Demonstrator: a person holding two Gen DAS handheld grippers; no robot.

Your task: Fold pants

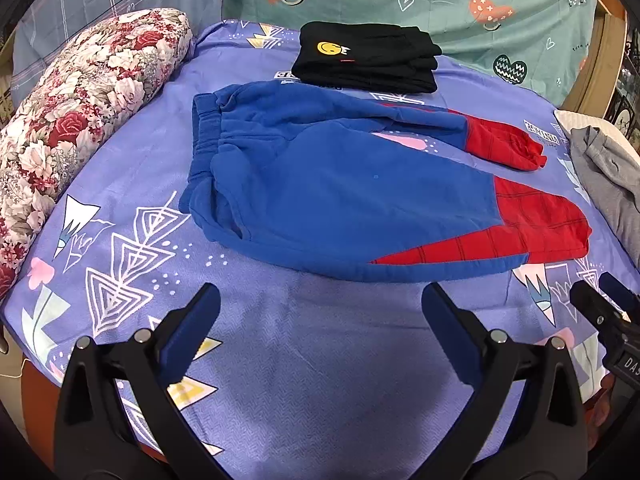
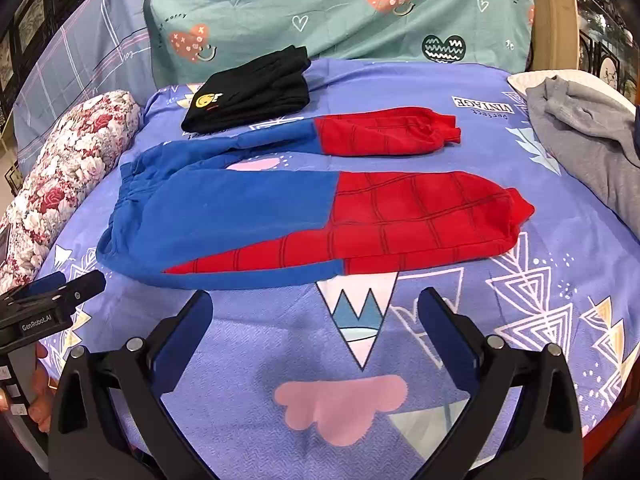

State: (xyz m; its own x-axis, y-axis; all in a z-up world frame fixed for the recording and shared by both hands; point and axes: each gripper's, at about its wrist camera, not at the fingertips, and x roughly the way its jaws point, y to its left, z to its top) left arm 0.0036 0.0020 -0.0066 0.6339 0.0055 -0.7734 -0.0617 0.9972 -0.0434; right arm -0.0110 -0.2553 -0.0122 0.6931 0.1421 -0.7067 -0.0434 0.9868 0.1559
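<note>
Blue-and-red pants lie flat on the bed just ahead of both spread, empty claws, left claw and right claw; pinch the near leg's edge at waistband and cuff, then lay it over the far leg.

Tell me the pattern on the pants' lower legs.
Red with a thin black grid of lines on the lower legs; clearest in the right wrist view.

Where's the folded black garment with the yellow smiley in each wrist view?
Left wrist: the black garment lies top centre, just beyond the blue-and-red pants.
Right wrist: the black garment lies upper left of centre, again beyond the pants, near their waistband end.
Shared landmark: the floral pillow along the left edge of the bed in both.
</note>
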